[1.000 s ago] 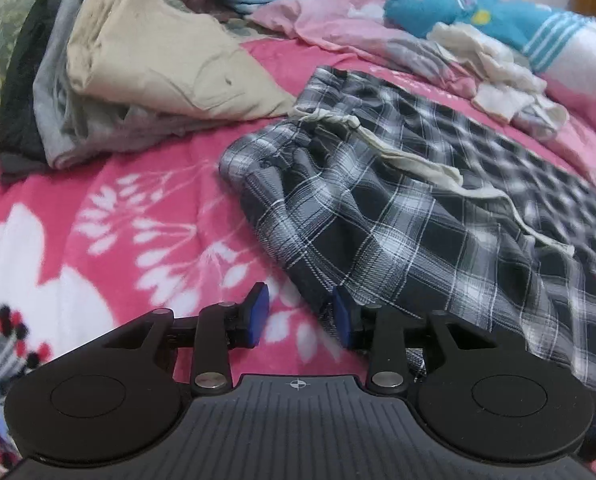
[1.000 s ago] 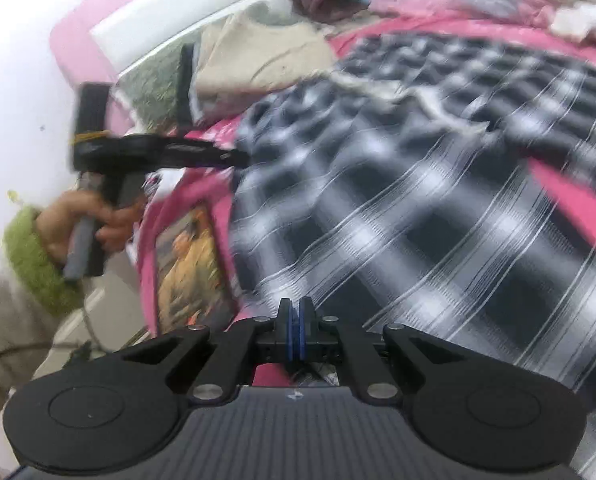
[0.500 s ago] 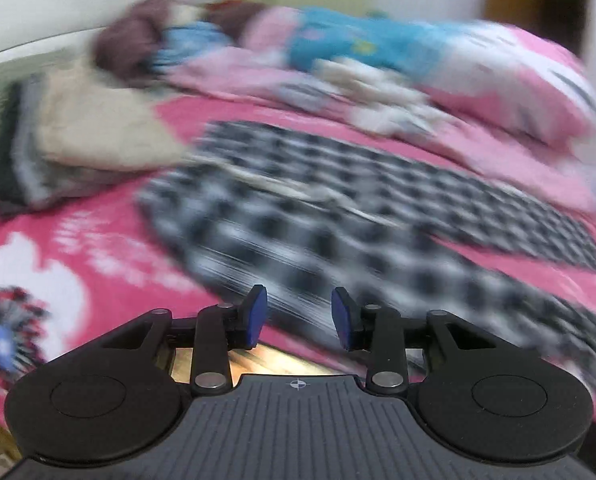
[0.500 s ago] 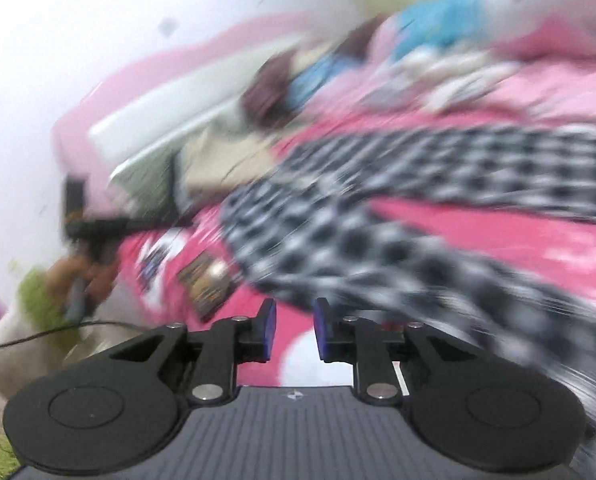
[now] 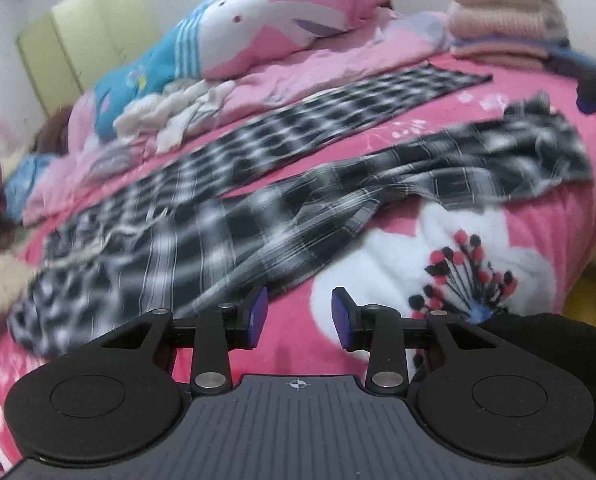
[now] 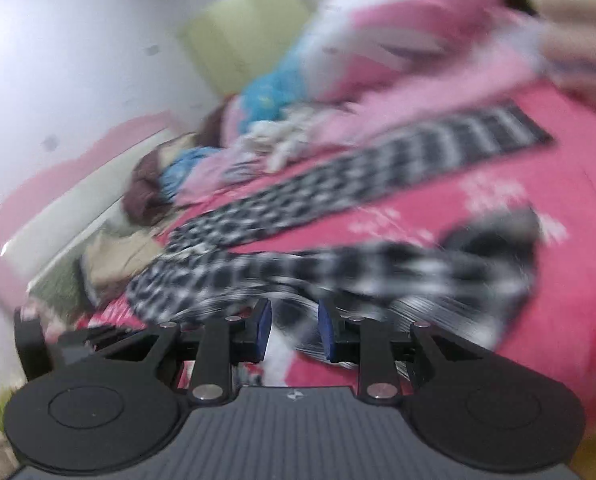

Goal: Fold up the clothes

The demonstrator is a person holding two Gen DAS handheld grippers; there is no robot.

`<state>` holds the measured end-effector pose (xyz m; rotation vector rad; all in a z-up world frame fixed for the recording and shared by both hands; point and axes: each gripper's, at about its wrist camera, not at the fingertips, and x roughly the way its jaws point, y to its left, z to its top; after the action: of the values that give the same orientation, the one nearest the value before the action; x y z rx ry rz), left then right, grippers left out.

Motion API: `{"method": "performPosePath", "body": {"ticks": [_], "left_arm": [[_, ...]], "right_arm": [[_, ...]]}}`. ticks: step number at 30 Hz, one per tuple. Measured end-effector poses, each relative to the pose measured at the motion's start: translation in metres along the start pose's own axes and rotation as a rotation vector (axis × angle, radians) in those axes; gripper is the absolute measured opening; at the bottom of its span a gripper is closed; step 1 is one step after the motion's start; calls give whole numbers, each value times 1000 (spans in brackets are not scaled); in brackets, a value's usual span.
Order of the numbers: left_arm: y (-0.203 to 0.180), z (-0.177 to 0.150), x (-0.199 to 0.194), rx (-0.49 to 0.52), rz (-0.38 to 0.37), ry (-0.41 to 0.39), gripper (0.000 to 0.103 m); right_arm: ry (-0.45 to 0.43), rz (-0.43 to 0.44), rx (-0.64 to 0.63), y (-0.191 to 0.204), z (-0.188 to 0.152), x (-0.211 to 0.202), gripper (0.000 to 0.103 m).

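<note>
Lying spread across the pink floral bedspread (image 5: 538, 208), the black-and-white plaid pants (image 5: 226, 232) stretch from 9 o'clock up toward 2. Left gripper (image 5: 299, 317) hovers at 6 with fingers spread, nothing in them. Right gripper (image 6: 294, 330) is also spread and empty, near the crumpled pant leg. Folded sweaters (image 5: 502, 12) sit at 1 o'clock.

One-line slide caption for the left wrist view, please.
Open left gripper hovers over pink bedspread beside spread-out plaid trousers.
</note>
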<state>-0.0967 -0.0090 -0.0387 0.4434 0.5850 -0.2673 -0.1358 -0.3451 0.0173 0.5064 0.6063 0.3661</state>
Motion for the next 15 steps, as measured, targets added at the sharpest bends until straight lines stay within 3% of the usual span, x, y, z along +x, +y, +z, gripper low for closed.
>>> {"method": "performPosePath", "body": {"ticks": [4,6,8,11,15], "left_arm": [[-3,6,4,-12,-71,-11,35],[-8,10,10,-4,-84,-17,35],[-12,14,19,-10,-96,-11,35],[-17,20,32,-20,-118,-1,35],[-26,22,46,7,-123,13,35]], "right_arm": [[-56,-113,46,-30,19,-6,28],[-77,-178,21,-40,33,-7,33],[-100,-279,10,-52,46,-5,52],[-105,-360,59,-84,57,7,60],[-47,-356,166,-131,65,39,60]]}}
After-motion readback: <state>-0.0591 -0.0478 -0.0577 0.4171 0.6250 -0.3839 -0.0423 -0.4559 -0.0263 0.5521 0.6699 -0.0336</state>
